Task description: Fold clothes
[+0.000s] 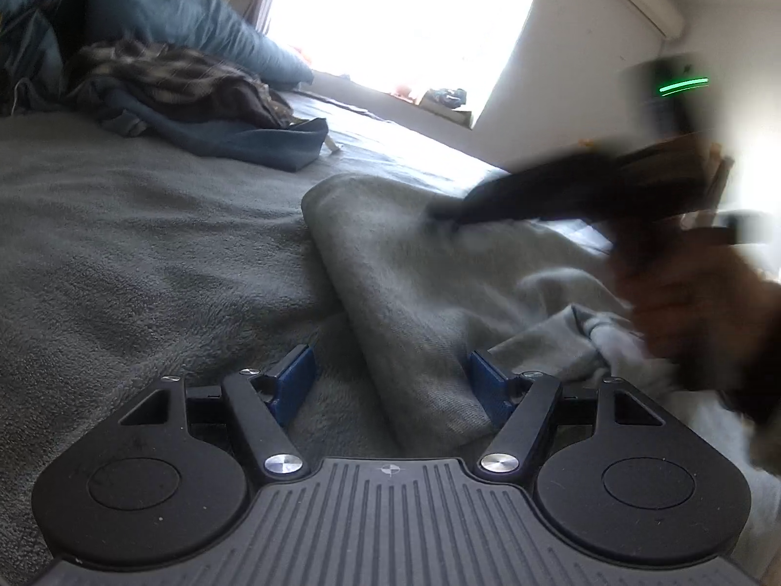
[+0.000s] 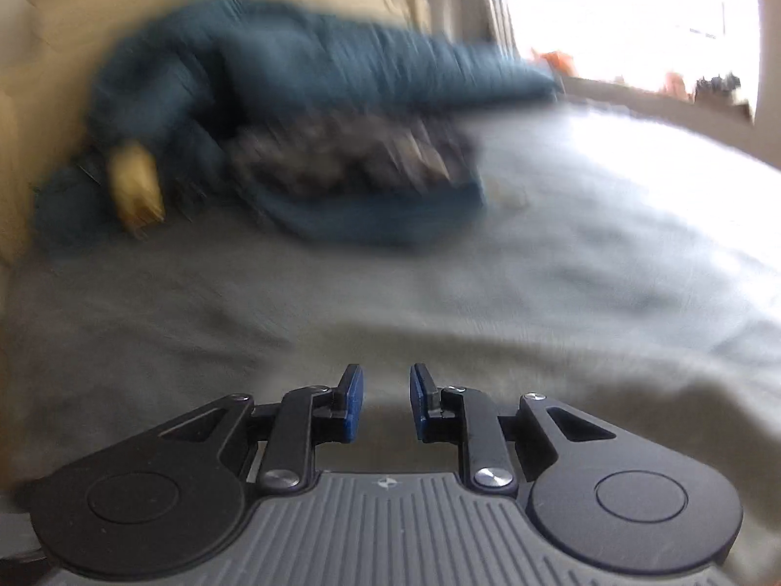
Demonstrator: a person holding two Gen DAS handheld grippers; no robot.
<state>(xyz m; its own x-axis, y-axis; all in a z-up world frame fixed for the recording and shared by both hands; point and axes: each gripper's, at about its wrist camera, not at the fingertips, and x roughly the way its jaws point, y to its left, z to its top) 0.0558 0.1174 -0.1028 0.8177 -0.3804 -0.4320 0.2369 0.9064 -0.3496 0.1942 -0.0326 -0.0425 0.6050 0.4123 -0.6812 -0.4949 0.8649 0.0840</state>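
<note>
A light grey garment (image 1: pixel 415 273) lies crumpled on the grey bed blanket (image 1: pixel 146 244), with one folded, rounded edge pointing away from me. My left gripper (image 1: pixel 390 354) is open wide and low over the bed, and that folded strip runs between its blue pads (image 1: pixel 293 386) without being pinched. My right gripper (image 1: pixel 454 210) comes in blurred from the right, held by a hand (image 1: pixel 693 303), its tip at the garment's far part. In the right wrist view my right gripper (image 2: pixel 385 372) shows a narrow gap between its pads, nothing in it, above grey cloth (image 2: pixel 488 356).
A pile of plaid and dark blue clothes (image 1: pixel 195 97) (image 2: pixel 366 171) sits at the back of the bed against a blue pillow (image 1: pixel 171 14) (image 2: pixel 317 58). A yellow object (image 2: pixel 134 190) lies beside it. A bright window (image 1: pixel 390 14) is behind.
</note>
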